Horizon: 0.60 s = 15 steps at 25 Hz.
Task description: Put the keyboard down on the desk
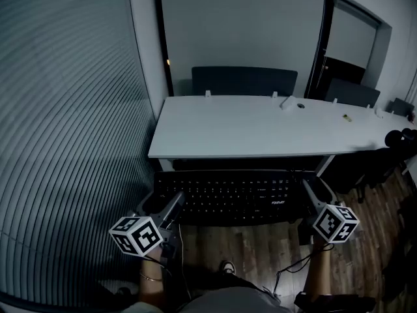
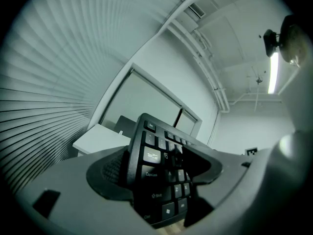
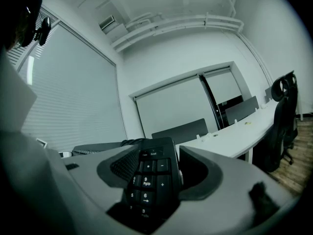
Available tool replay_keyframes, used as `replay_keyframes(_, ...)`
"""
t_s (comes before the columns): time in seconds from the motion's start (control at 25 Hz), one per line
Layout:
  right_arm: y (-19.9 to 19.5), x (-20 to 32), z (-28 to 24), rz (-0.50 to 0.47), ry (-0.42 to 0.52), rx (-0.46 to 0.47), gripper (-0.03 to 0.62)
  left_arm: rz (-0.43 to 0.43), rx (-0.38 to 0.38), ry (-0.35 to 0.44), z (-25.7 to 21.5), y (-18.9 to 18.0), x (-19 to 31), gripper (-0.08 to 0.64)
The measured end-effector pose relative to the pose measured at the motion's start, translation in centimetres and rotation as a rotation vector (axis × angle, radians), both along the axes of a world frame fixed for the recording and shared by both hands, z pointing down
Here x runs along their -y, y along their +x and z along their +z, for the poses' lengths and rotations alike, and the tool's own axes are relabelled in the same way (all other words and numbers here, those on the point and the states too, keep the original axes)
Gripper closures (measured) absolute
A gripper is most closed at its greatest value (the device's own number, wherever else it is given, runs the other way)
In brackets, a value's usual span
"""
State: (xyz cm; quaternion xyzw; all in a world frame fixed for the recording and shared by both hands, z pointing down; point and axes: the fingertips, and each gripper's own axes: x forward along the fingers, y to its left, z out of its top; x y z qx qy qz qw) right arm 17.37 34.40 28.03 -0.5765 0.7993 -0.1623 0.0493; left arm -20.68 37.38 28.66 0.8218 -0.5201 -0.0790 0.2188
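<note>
The black keyboard [image 1: 231, 197] is held off the floor between 2 grippers. The left gripper [image 1: 168, 206] is clamped on its Tab-and-Shift end and the right gripper [image 1: 313, 193] on its numpad end. The white desk [image 1: 260, 126] lies just ahead of both.

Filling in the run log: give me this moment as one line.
left gripper: shut on keyboard left end | right gripper: shut on keyboard right end | keyboard: held short of desk, not yet down
</note>
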Motion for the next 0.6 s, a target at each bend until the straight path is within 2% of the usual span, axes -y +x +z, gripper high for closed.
replay_keyframes(0.2,-0.2,-0.3,-0.2,-0.019,0.003,0.013,0.348,-0.017,0.010,0.008,-0.6,-0.1,-0.9,0.222)
replay_keyframes(0.28,0.1,0.9,0.0,-0.021,0.000,0.014,0.348,-0.019,0.011,0.005,-0.4,0.2,0.2,0.222)
replay_keyframes(0.36,0.8,4.6,0.3,-0.016,-0.004,0.011,0.348,-0.014,0.009,0.001,0.0,0.9,4.1,0.222)
replay_keyframes(0.52,2.0,14.7,1.0,0.001,-0.013,0.006,0.348,0.002,0.005,-0.011,0.8,2.1,14.8,0.222)
replay_keyframes(0.6,2.4,17.3,1.4,0.004,-0.015,0.006,0.348,0.004,0.004,-0.012,1.2,2.4,17.5,0.222)
